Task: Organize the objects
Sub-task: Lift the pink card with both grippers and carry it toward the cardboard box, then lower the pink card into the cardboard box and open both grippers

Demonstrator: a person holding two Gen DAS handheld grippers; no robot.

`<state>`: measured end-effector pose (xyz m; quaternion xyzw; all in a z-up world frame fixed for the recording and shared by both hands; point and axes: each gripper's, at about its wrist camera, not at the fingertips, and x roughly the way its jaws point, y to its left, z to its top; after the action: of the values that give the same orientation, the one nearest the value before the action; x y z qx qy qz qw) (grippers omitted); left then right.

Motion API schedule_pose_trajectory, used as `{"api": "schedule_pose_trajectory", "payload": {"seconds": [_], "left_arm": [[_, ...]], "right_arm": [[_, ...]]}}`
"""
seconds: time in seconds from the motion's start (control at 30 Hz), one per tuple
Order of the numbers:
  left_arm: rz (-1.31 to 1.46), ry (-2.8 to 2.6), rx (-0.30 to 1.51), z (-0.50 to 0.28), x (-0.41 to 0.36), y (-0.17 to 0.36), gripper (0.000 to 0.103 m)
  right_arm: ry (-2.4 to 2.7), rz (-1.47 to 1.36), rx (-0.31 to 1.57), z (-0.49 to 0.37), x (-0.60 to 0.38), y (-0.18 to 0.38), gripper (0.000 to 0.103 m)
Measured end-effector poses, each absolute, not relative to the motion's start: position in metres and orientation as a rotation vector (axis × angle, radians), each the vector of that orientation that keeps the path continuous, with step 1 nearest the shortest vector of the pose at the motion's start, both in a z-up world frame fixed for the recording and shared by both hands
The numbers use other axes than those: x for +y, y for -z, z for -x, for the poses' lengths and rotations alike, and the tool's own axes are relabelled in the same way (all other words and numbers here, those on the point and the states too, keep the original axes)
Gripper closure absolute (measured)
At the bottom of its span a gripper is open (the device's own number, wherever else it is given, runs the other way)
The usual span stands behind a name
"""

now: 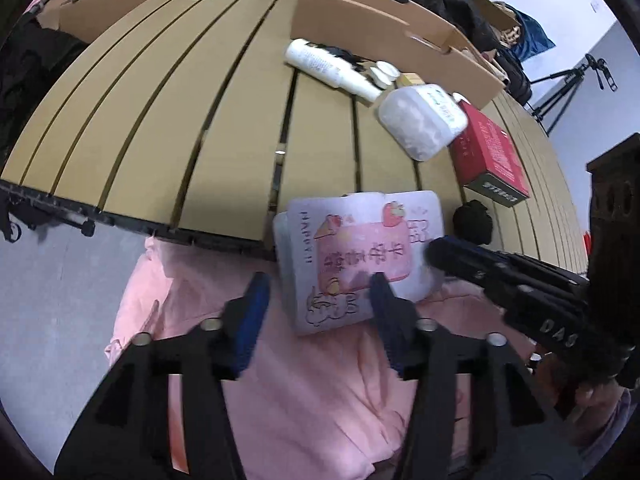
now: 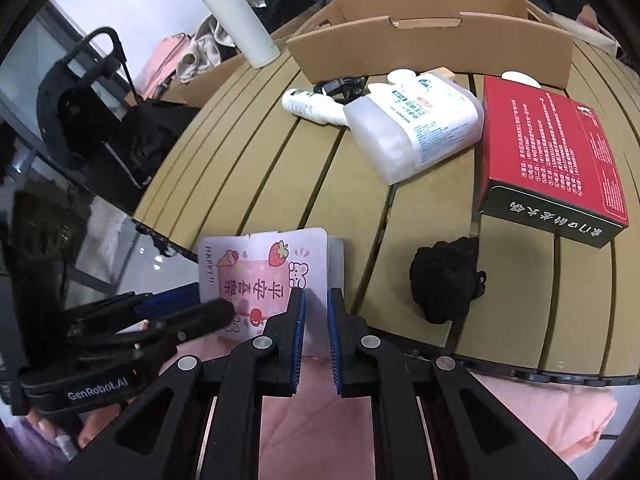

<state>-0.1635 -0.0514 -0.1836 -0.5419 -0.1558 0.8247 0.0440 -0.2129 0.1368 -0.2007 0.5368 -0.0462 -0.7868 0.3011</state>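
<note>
A white packet with a pink strawberry label (image 1: 356, 256) is held at the near edge of the slatted table (image 1: 160, 112). My right gripper (image 2: 316, 304) is shut on the packet's right edge (image 2: 264, 276); its black body shows at the right in the left wrist view (image 1: 520, 284). My left gripper (image 1: 320, 292) is open, its blue-padded fingers (image 1: 254, 308) on either side of the packet's lower edge, not clamping it. It shows at the left in the right wrist view (image 2: 160, 316).
On the table lie a white bottle (image 2: 312, 106), a white refill pouch (image 2: 416, 124), a red box (image 2: 552, 152), a black crumpled thing (image 2: 444, 280), an open cardboard box (image 2: 432, 40) and a white flask (image 2: 240, 16). Pink cloth (image 1: 304, 392) lies below the edge.
</note>
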Motion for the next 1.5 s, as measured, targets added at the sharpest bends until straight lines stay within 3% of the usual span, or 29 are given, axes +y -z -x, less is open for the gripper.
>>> {"api": "schedule_pose_trajectory", "payload": {"seconds": [0.17, 0.43, 0.57, 0.63, 0.7, 0.77, 0.83, 0.9, 1.1, 1.2, 1.37, 1.5], "left_arm": [[1.693, -2.462, -0.505, 0.165, -0.049, 0.195, 0.053], [1.639, -2.504, -0.539, 0.167, -0.051, 0.189, 0.074], [1.654, -2.495, -0.541, 0.169, -0.051, 0.19, 0.073], [1.669, -2.486, -0.572, 0.17, -0.054, 0.193, 0.065], [1.658, -2.505, -0.586, 0.169, -0.057, 0.195, 0.059], [1.632, -2.503, -0.577, 0.169, -0.056, 0.195, 0.064], [1.592, -2.53, -0.537, 0.167, -0.05, 0.191, 0.075], [1.567, -2.565, -0.468, 0.165, -0.043, 0.184, 0.078], [1.445, -2.584, -0.489, 0.176, -0.04, 0.149, 0.078], [1.347, -2.583, -0.51, 0.205, -0.042, 0.118, 0.078], [1.239, -2.586, -0.389, 0.315, -0.042, 0.059, 0.078], [1.216, -2.592, -0.348, 0.406, -0.044, 0.051, 0.078]], "right_arm": [[2.09, -1.423, -0.095, 0.214, 0.131, 0.203, 0.09], [2.084, -1.419, -0.089, 0.216, 0.13, 0.205, 0.086], [2.077, -1.423, -0.075, 0.216, 0.128, 0.206, 0.082], [2.069, -1.421, -0.071, 0.216, 0.128, 0.205, 0.081], [2.076, -1.43, -0.04, 0.216, 0.125, 0.206, 0.071], [2.079, -1.432, -0.019, 0.216, 0.123, 0.208, 0.069], [2.068, -1.431, -0.061, 0.218, 0.125, 0.21, 0.068], [2.07, -1.436, -0.067, 0.22, 0.126, 0.21, 0.072], [2.133, -1.376, -0.067, 0.224, 0.135, 0.18, 0.074], [2.159, -1.307, -0.128, 0.243, 0.147, 0.146, 0.074], [2.199, -1.212, -0.172, 0.322, 0.155, 0.085, 0.074], [2.238, -1.198, -0.174, 0.418, 0.141, 0.064, 0.074]]}}
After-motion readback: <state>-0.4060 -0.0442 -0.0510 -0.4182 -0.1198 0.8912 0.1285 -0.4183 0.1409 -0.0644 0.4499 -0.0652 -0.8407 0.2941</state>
